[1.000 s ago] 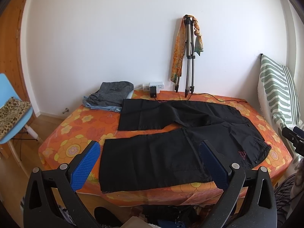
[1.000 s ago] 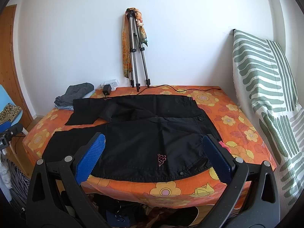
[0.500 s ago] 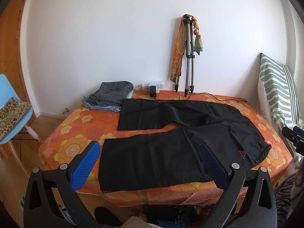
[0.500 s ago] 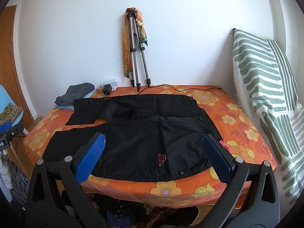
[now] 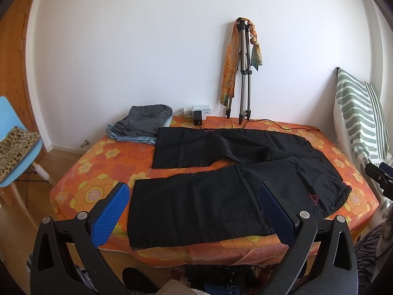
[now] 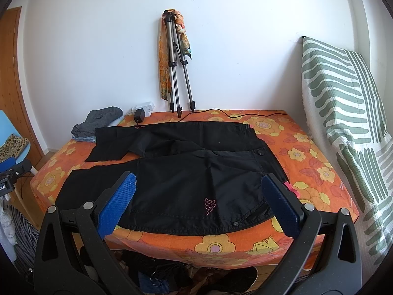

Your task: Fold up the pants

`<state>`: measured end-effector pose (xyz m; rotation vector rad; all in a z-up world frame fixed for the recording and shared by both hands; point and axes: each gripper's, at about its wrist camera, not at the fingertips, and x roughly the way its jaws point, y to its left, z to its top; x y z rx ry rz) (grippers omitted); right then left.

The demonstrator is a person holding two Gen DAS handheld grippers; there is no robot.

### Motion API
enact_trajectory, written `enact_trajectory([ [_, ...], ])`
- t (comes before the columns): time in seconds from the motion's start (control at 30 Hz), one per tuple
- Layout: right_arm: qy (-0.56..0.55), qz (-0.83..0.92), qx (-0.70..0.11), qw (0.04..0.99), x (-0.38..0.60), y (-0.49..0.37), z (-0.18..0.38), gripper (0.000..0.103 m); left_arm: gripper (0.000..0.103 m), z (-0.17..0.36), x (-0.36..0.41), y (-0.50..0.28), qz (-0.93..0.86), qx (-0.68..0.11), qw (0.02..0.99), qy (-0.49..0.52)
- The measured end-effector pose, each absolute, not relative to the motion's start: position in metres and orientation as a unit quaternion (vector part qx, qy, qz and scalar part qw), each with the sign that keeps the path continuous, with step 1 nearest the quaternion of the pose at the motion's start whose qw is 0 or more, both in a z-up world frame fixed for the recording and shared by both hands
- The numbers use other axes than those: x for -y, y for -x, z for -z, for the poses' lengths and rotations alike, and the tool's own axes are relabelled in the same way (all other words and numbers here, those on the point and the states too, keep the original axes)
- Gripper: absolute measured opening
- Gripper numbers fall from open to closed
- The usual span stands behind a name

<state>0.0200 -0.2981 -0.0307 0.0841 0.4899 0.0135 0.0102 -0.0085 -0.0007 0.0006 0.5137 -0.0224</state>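
Observation:
Black pants [image 5: 221, 172] lie spread flat on the bed with the orange flowered cover [image 5: 98, 157], legs apart pointing left, waist at the right. They also show in the right wrist view [image 6: 186, 167], with a pink logo near the front edge. My left gripper [image 5: 194, 196] is open and empty, held in front of the bed near the front leg's hem. My right gripper [image 6: 199, 191] is open and empty, in front of the waist end. Neither touches the pants.
A pile of grey folded clothes [image 5: 145, 123] lies at the bed's back left. A tripod with scarves [image 5: 243, 73], a power strip [image 5: 199, 110] and a cable stand at the back wall. A green striped cushion [image 6: 343, 113] leans at the right. A blue chair [image 5: 14, 147] stands at the left.

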Motion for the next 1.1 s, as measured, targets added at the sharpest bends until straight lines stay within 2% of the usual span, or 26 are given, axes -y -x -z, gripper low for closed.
enact_trajectory([
  [1.1,-0.049,-0.006,-0.253,0.966,0.293,-0.029,0.042,0.103,0.103,0.007,0.01,-0.028,0.013,-0.268,0.963,-0.01],
])
